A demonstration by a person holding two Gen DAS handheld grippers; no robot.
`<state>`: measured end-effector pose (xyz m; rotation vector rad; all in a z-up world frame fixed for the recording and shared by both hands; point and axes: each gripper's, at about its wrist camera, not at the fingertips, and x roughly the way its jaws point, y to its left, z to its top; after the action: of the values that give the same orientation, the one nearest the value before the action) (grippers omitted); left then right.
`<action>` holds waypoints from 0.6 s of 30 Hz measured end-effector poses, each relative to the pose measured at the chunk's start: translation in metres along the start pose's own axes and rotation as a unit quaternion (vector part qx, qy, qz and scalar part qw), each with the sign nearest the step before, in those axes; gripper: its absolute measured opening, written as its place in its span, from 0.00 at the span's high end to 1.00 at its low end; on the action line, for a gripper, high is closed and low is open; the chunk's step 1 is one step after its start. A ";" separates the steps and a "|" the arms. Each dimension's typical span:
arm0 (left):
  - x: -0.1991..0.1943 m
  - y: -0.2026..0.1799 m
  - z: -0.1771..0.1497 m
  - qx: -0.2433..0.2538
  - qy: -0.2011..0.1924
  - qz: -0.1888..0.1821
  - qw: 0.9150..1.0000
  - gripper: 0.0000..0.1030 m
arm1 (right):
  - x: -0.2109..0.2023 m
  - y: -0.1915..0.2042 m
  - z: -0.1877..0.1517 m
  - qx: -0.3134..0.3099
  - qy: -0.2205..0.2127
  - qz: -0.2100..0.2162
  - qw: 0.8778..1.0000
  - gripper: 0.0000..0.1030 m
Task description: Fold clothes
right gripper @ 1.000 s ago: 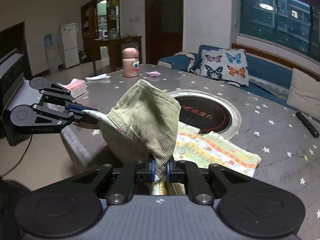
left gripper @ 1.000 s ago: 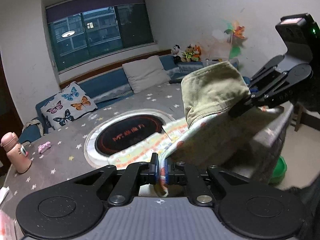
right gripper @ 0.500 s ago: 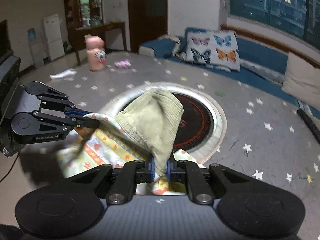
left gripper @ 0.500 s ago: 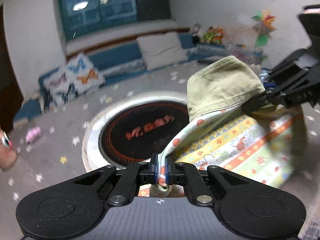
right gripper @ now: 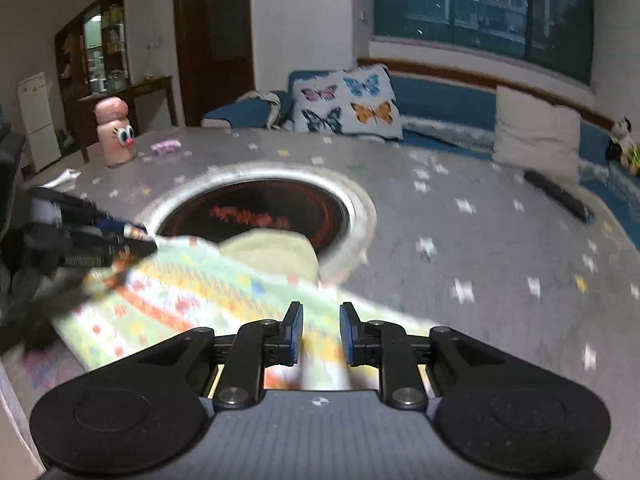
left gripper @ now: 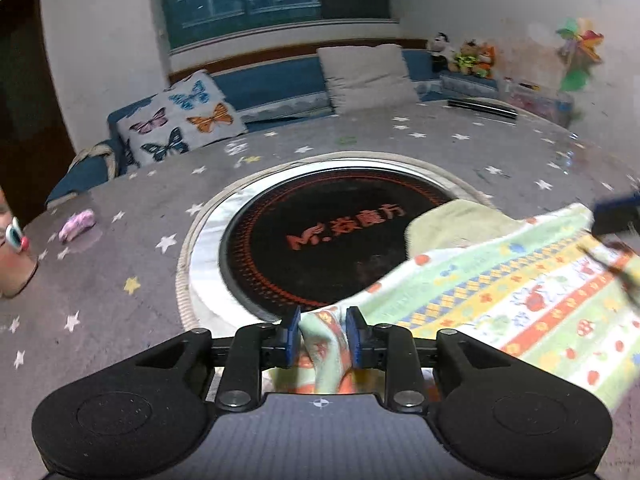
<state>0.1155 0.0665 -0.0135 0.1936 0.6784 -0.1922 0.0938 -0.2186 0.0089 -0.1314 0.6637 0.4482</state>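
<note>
Both tools were held low over the desk (left gripper: 120, 288), the left tool (left gripper: 322, 335) and right tool (right gripper: 321, 335) released around the garment (left gripper: 500, 292); a pink bottle (right gripper: 114, 132) was fully seen only from the right.

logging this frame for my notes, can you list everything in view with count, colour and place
garment: one, patterned stripes with olive green part, lying on table's near side, partly over the round plate
table: one, grey with stars, fills the foreground
round plate: one, black with red text and silver rim, table centre
bottle: one, pink with cartoon eyes, far table edge
small pink thing: one, beside the bottle
butterfly cushion: one, white with coloured butterflies, on blue bench
plain cushion: one, off-white, on bench
stuffed toys: about three, bench corner
dark bar: one, black, far table edge
left tongs: open, cloth between them
right tongs: open, cloth between them
</note>
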 end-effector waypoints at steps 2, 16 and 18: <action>-0.001 0.001 0.000 -0.002 -0.003 0.021 1.000 0.68 | 0.000 -0.009 -0.010 0.018 0.002 -0.020 1.000 0.81; -0.043 -0.027 0.017 -0.037 -0.046 -0.036 0.998 0.65 | 0.011 -0.039 -0.025 0.103 0.011 -0.054 0.993 0.80; -0.043 -0.039 0.018 -0.028 -0.045 -0.056 0.997 0.65 | 0.011 -0.039 -0.025 0.112 0.008 -0.054 0.992 0.80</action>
<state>0.0841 0.0298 0.0232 0.0917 0.6049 -0.2879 0.1041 -0.2561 -0.0185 0.0410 0.7151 0.2655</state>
